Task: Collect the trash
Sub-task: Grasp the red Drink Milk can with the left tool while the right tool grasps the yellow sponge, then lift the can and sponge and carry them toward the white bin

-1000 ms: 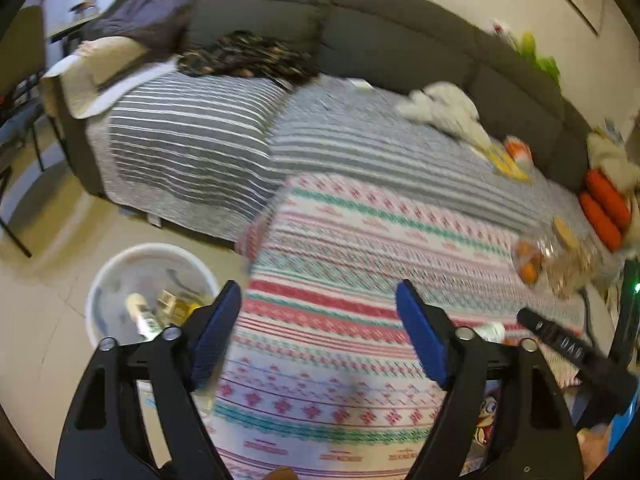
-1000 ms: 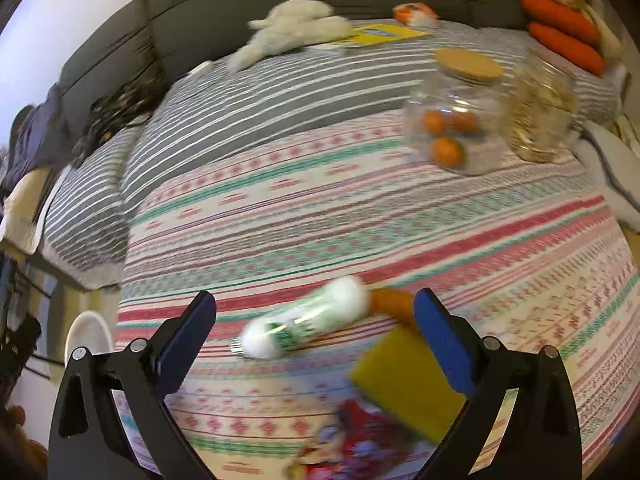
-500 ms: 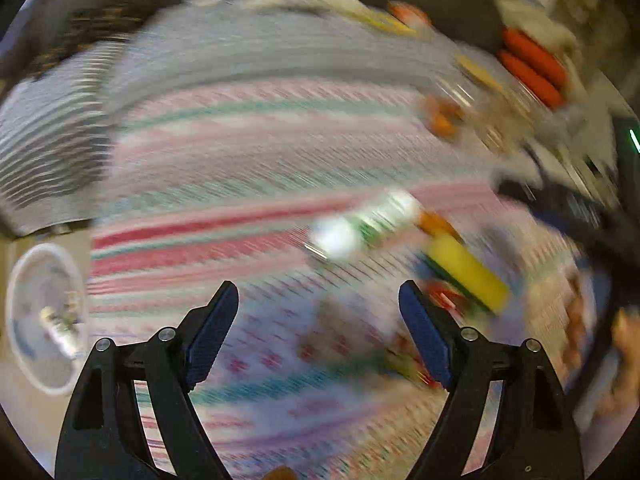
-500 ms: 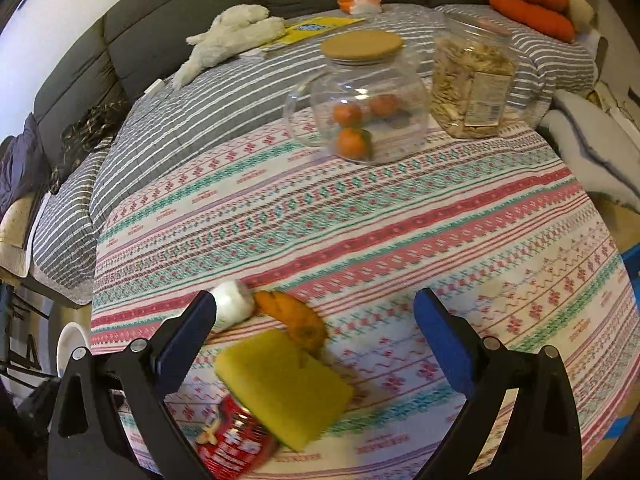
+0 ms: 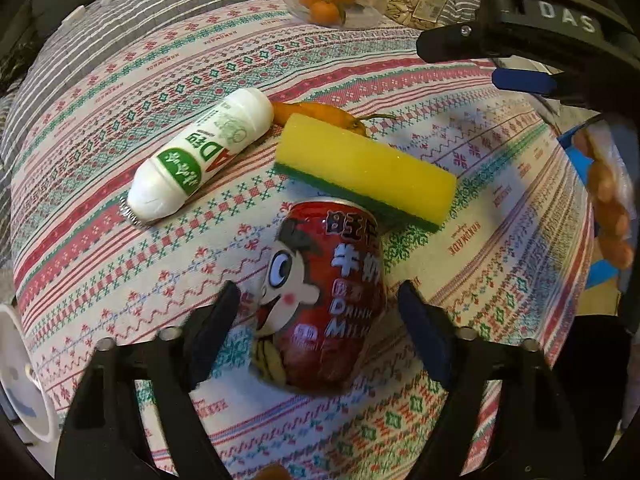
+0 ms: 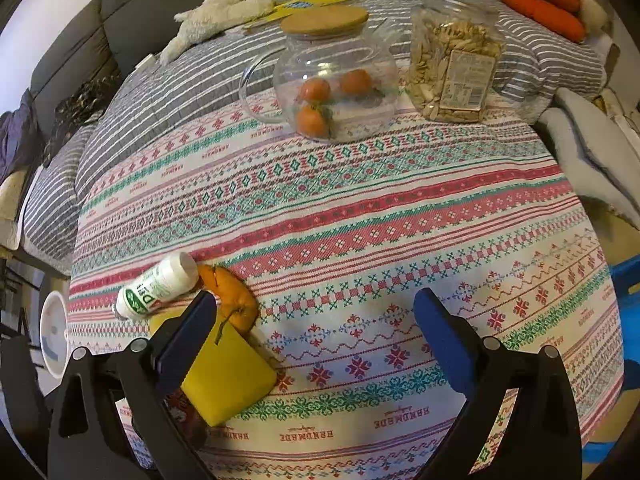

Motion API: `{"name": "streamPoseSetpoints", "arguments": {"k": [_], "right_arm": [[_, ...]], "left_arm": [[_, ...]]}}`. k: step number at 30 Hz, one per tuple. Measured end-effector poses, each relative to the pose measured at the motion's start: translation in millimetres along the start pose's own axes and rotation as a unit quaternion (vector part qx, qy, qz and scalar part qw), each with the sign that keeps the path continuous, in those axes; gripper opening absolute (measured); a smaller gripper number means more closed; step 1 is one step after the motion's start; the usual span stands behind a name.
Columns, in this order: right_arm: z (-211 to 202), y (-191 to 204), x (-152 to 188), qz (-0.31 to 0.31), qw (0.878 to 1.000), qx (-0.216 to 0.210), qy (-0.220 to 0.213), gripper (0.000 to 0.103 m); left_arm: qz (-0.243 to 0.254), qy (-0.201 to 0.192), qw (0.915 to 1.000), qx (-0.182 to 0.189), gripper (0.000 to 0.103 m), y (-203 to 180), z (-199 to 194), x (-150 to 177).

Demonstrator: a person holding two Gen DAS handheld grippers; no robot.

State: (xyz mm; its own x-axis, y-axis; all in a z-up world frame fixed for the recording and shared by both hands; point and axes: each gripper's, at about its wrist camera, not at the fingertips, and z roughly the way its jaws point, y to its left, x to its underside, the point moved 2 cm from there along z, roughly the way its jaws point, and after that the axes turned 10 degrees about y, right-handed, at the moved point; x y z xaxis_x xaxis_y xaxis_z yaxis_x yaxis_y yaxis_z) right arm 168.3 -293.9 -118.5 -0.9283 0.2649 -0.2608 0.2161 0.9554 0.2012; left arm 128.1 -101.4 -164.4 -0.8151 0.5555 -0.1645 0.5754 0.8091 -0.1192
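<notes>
A red milk-drink can [image 5: 320, 300] lies on the patterned tablecloth [image 6: 360, 216] between the fingers of my left gripper [image 5: 320, 320]. Its jaws are closing, and a thin gap still shows on each side of the can. Just beyond the can a yellow sponge [image 5: 364, 168] with a green underside rests partly on it. An orange peel [image 5: 320, 116] and a white bottle [image 5: 200, 156] with a green label lie farther back. My right gripper [image 6: 316, 332] stands open over bare cloth, with the sponge [image 6: 228, 376], peel [image 6: 236, 300] and bottle [image 6: 156, 292] by its left finger.
A white bin [image 6: 54, 332] stands on the floor off the table's left edge. At the back are a glass jar of oranges [image 6: 336, 80] and a snack jar [image 6: 456, 68]. Behind them is a striped sofa [image 6: 180, 80]. A person's hand [image 5: 608, 208] shows at the right.
My left gripper swung from the bin side over to the trash pile, sank around the red can, and its jaws narrowed. The right gripper shifted right, leaving the trash at its left finger.
</notes>
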Motion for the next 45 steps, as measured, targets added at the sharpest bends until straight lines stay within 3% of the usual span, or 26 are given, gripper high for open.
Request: {"name": "streamPoseSetpoints", "arguments": {"k": [4,9,14,21,23,24,25,27,29,35,38,45], "right_arm": [[3,3,2,-0.028,0.999,-0.017,0.007,0.096],[5,32,14,-0.099,0.995,-0.034,0.011,0.096],[21,78,41,-0.189,0.981,-0.005,0.033,0.096],[68,98,53,-0.202,0.975,0.009,0.092,0.092],[75,104,60,-0.217,0.972,0.034,0.087,0.092],[77,108,62,-0.225,0.97,0.033,0.087,0.09],[77,109,64,-0.225,0.97,0.034,0.087,0.078],[74,109,65,-0.22,0.972,0.034,0.077,0.067],[68,106,63,-0.197,0.977,0.006,0.077,0.063],[34,92,44,-0.131,0.99,-0.05,0.019,0.062],[6,87,34,-0.105,0.991,-0.072,-0.036,0.062],[-40,101,17,-0.08,0.983,-0.056,-0.153,0.062]], "left_arm": [[-0.014,-0.003,0.9997,0.018,0.061,10,-8,6],[-0.045,-0.031,0.9985,0.001,0.061,35,-34,22],[-0.091,-0.068,0.9935,-0.007,0.061,66,-62,30],[-0.111,-0.094,0.9894,-0.004,0.061,81,-82,35],[-0.111,-0.096,0.9892,-0.003,0.061,80,-84,35],[-0.111,-0.098,0.989,-0.003,0.061,81,-82,36],[-0.113,-0.1,0.9886,-0.004,0.061,82,-83,37],[-0.12,-0.105,0.9873,-0.003,0.061,86,-87,39],[-0.127,-0.111,0.9857,-0.001,0.061,89,-90,41],[-0.152,-0.142,0.9781,0.0,0.061,98,-99,38],[-0.165,-0.164,0.9725,-0.007,0.061,100,-105,36],[-0.185,-0.232,0.9545,-0.036,0.061,98,-126,35]]}}
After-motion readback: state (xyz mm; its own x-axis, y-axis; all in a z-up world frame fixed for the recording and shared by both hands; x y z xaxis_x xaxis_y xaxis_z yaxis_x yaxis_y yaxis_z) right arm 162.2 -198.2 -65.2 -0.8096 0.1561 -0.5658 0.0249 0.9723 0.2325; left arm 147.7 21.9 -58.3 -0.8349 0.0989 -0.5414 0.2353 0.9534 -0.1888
